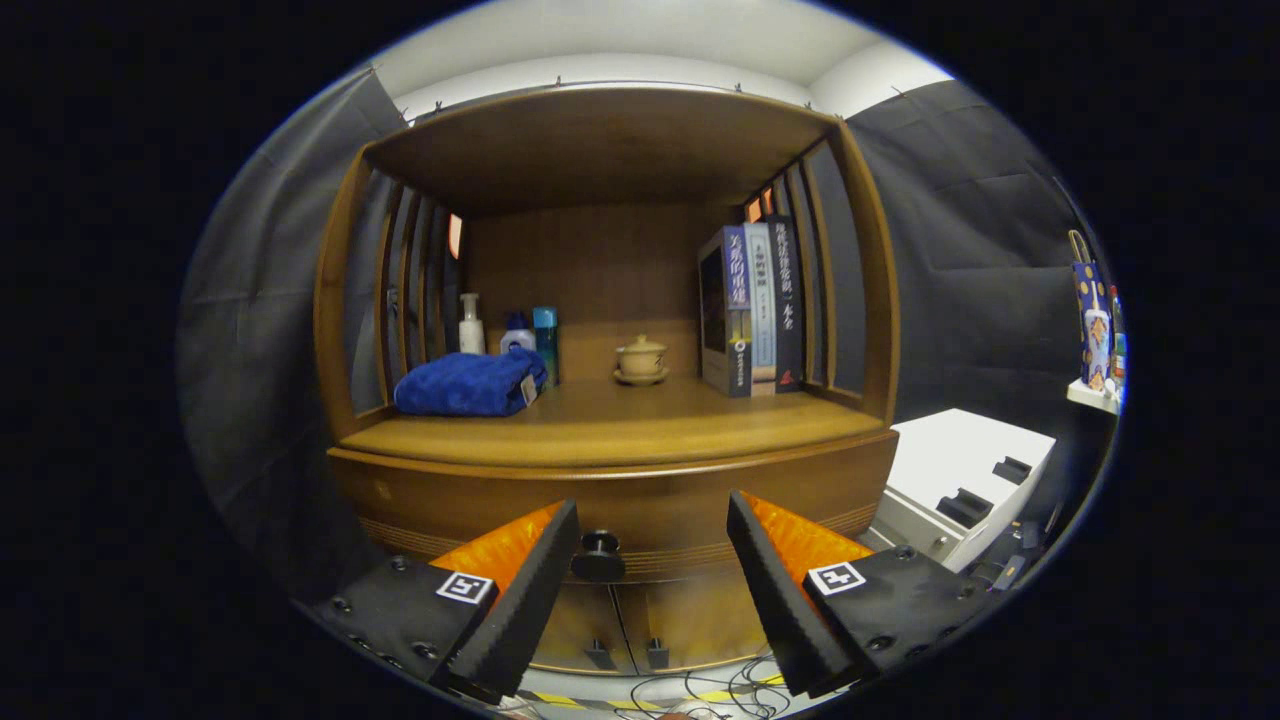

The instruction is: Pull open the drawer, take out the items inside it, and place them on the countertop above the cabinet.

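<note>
Gripper [652, 540] fingers stand well apart, clamped on nothing; the dark round drawer knob [598, 555] sits between them, nearer the left finger [520, 590], apart from both; the drawer [620, 500] is shut, so its contents are hidden and cannot be counted.

Risks, judged from this position: the knob lies off-centre in the gap, so on closing the left pad would likely meet it first and push it sideways rather than seat squarely; a shallow bite on so small a knob may slip off when the pull begins; a pull off the drawer's line could bind it.

Count on the countertop [610, 430], from nine o'clock to three o'clock: one folded blue towel [468, 384]; three bottles [515, 330] behind it, at about eleven o'clock of the towel; one lidded cup [640, 357] on a saucer at centre; three upright books [752, 308] against the slatted side. Free surface for placing lies in front of these. Below the drawer, two cabinet doors [620, 630] with two small handles; at three o'clock of the cabinet, one white unit [950, 470].
</note>
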### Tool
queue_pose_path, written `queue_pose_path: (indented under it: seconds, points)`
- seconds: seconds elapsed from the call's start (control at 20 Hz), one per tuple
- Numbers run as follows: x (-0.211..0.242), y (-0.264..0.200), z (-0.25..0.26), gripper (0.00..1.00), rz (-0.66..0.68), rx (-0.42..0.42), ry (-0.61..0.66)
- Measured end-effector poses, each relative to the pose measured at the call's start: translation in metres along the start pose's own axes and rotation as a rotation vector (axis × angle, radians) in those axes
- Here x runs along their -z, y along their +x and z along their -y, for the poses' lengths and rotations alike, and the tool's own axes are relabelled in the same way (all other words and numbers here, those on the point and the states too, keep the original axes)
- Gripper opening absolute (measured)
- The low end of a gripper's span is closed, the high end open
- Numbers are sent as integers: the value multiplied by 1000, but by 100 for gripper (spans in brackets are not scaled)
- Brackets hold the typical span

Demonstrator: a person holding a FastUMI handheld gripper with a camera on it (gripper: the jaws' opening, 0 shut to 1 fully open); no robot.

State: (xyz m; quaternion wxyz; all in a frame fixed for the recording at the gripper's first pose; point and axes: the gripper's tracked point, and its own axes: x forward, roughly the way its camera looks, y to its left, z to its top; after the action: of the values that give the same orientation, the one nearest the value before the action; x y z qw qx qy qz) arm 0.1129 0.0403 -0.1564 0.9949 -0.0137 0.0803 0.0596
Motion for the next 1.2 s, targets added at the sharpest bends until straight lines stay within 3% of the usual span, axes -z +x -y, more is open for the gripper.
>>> queue_pose_path:
  seconds: [0.45, 0.7, 0.85, 1.0, 1.2]
  points:
    - [62, 50, -23, 98, -119, -46, -41]
    - [71, 61, -30, 54, -124, -59, -36]
    - [75, 56, -29, 51, -120, -52, -25]
    - [74, 56, -28, 41, -120, -56, 5]
    - [72, 54, -28, 41, -115, -64, -3]
